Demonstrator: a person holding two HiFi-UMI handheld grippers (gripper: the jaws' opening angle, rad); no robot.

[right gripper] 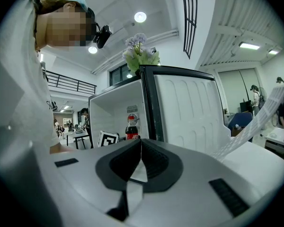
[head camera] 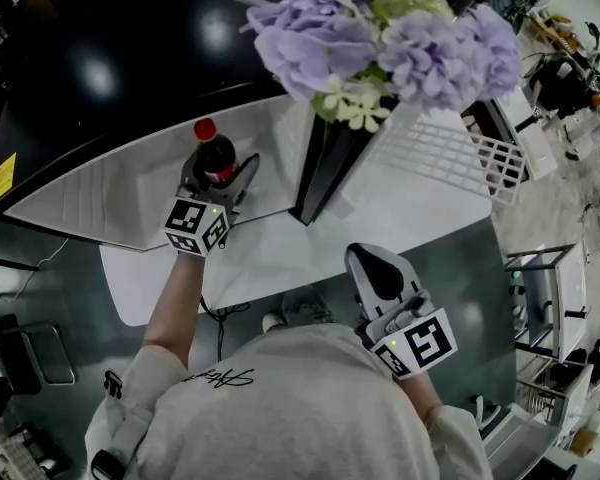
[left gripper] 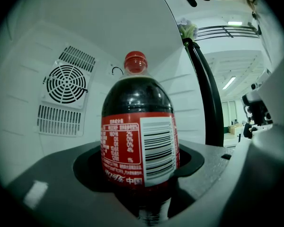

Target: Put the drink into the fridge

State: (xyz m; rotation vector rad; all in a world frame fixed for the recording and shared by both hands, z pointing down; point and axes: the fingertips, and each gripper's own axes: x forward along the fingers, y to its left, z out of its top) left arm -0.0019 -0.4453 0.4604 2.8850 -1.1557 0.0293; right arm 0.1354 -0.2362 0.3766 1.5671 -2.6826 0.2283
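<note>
1. In the head view, light falls evenly from overhead. The glossy black top (head camera: 98, 76) carries soft round glare spots, and the floor at the edges is dim.
2. All three views bow strongly toward the edges, and both gripper views are ringed in black.
3. In the left gripper view the white fridge wall (left gripper: 33, 79) is bright. The bottle (left gripper: 137, 126) is sharp, with highlights on its dark shoulder.
4. In the right gripper view the ceiling lamps (right gripper: 140, 17) are blown out, and the near foreground is soft.
</note>
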